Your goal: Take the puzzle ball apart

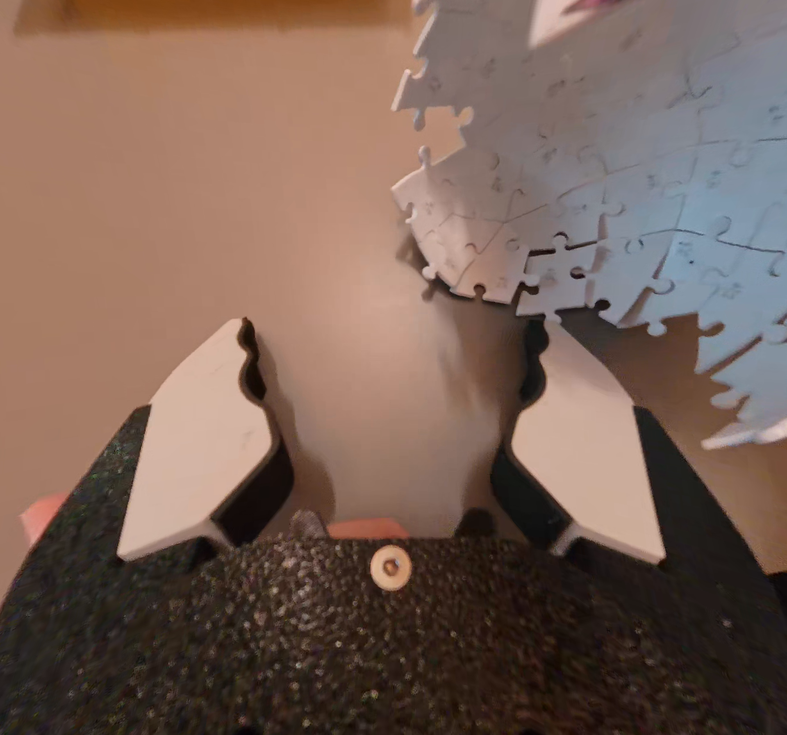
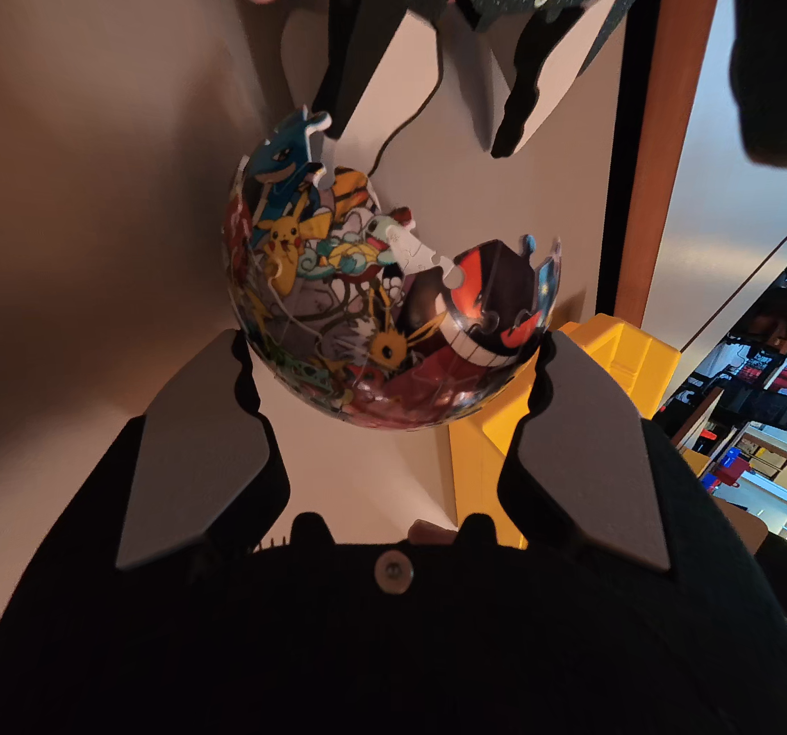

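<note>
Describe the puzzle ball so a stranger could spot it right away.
Start at the beige table, beside the yellow bin. Between the right gripper's fingers sits the puzzle ball: a broken-open shell, cartoon-printed outside, plain white inside, with jagged edges.

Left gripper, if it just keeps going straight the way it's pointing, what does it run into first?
Probably only the bare tan tabletop. The left gripper is open, and the puzzle ball sits off to its right, just past the right finger, which might graze its jagged lower edge. Depth is unclear.
</note>
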`<state>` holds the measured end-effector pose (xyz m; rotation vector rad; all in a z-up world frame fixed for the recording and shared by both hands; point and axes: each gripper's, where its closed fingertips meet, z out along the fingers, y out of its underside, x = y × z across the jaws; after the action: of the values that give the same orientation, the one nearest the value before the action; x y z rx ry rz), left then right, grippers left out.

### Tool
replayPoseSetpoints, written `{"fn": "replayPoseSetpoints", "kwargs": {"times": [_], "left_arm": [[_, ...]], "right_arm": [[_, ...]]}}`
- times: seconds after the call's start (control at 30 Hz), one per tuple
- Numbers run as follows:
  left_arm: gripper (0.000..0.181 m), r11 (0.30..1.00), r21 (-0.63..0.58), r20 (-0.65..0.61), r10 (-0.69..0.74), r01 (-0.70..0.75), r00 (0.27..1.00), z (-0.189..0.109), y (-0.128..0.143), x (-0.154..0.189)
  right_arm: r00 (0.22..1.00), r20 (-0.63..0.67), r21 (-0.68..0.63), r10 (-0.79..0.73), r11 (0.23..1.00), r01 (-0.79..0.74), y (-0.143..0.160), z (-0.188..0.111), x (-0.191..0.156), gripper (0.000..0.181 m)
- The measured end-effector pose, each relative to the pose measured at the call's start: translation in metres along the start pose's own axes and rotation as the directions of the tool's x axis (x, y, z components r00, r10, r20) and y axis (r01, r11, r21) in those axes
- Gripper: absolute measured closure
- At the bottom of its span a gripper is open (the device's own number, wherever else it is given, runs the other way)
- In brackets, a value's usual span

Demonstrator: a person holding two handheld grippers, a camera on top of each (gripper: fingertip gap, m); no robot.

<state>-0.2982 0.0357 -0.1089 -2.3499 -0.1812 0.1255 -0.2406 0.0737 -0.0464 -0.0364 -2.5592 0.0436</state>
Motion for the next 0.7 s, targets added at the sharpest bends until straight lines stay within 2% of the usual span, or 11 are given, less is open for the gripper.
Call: {"fn": "replayPoseSetpoints", "kwargs": {"times": [0.33, 0.7], "left_arm": [[0.060, 1.000, -0.027, 0.004, -0.005, 0.005, 1.000, 0.003, 0.000, -0.001], [0.059, 0.998, -0.046, 0.025, -0.039, 0.040, 0.999, 0.001, 0.003, -0.008]], "right_arm": [[1.000, -0.014, 0.008, -0.004, 1.000, 0.004, -0.004, 0.001, 0.000, 0.055], [0.996, -0.088, 0.029, 0.025, 0.999, -0.022, -0.002, -0.002, -0.002, 0.054]]}}
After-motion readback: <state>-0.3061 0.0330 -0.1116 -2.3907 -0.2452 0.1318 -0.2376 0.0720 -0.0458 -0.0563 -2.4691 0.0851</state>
